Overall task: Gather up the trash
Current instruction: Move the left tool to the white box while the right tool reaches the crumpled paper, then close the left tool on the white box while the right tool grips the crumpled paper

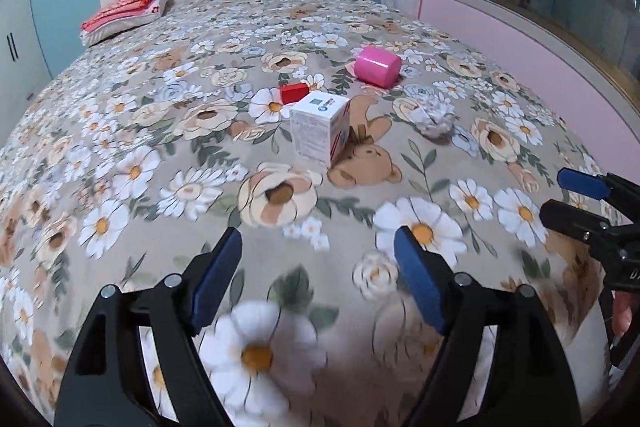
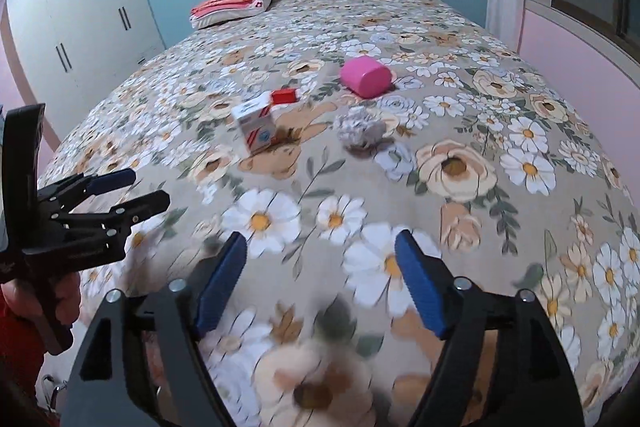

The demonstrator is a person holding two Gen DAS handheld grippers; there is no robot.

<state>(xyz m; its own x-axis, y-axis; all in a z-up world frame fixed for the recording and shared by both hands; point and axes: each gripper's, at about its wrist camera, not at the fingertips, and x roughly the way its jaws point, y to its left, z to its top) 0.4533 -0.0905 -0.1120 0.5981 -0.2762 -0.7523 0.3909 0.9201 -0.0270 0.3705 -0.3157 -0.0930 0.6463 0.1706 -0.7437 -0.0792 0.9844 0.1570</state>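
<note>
While both grippers—left gripper (image 1: 318, 251), right gripper (image 2: 320, 253)—gape wide, crumpled paper (image 2: 358, 131) lies beside a white carton (image 1: 320, 129).

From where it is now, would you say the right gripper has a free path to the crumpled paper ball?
Probably yes. The right gripper is open and empty, and only bare bedspread lies between it and the crumpled paper ball; the white carton stands off to the left.

Your left hand-held gripper (image 1: 318, 267) jaws spread wide, empty, low over the bed (image 1: 160, 131), your right hand-held gripper (image 2: 320, 267) likewise spread, empty, beside it.
</note>
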